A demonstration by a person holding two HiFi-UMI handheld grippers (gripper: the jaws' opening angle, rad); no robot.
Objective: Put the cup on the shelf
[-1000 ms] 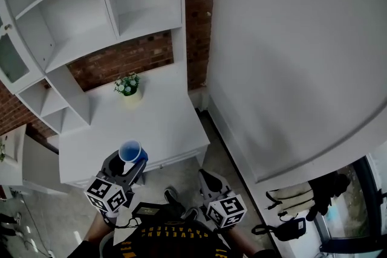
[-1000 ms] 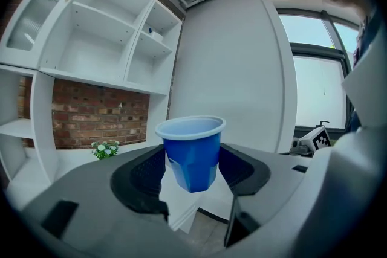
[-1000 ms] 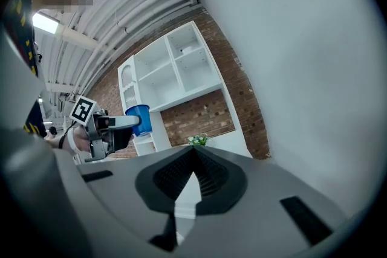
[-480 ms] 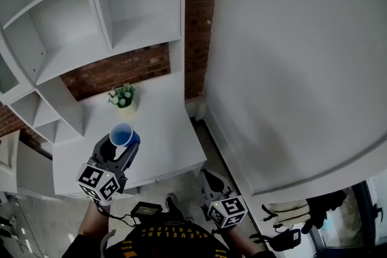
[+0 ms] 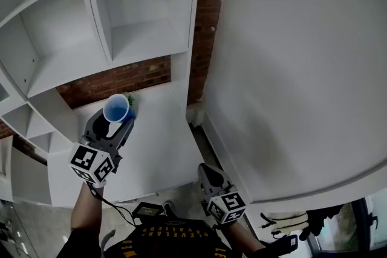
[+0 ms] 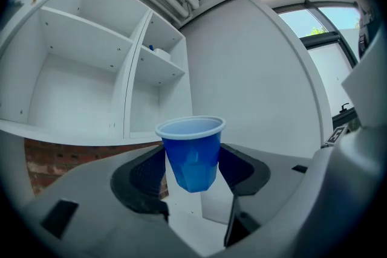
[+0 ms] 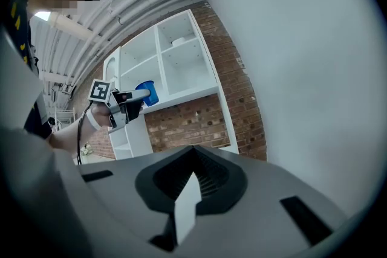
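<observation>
Upright, the empty blue cup (image 6: 192, 151) is pinched by the left gripper (image 6: 193, 175). The right gripper (image 7: 190, 190) is pressed together.

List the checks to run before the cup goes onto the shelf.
1. Grip: blue cup held between the left gripper pads: ok.
2. Cup upright, mouth up: ok.
3. Cup looks empty in the head view: ok.
4. Shelf bay ahead is bare: ok.
5. Right gripper shut, empty, low and away from the cup: ok.
6. Cup base above that bay's floor: cannot tell.
</observation>
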